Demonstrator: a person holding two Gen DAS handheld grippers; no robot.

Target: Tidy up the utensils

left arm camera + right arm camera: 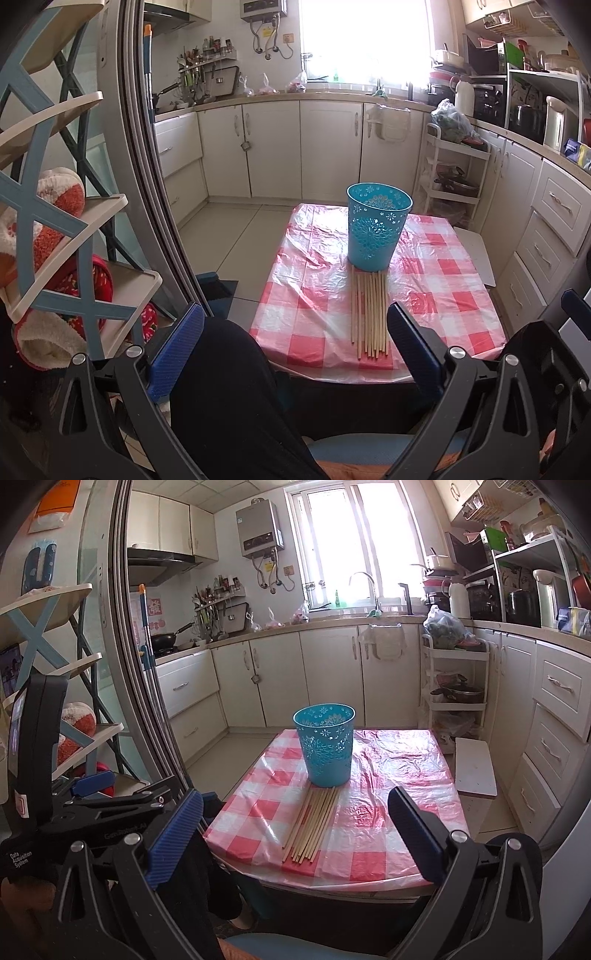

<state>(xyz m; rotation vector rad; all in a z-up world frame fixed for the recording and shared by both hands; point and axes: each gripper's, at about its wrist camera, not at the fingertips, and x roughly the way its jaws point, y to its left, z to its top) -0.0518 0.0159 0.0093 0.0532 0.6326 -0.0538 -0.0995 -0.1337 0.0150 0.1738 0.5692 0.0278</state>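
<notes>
Two claws, left claw [295,339] and right claw [295,827], each spread wide, empty, short of the chopsticks [369,314].

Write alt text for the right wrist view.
A row of wooden chopsticks lies flat on a red-and-white checked table, far ends against an upright blue perforated basket. The open right gripper hangs short of them, holding nothing.

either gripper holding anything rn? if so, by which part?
Nothing held. Left gripper and right gripper are both open and short of the table. Chopsticks lie loose in front of the blue cup.
</notes>
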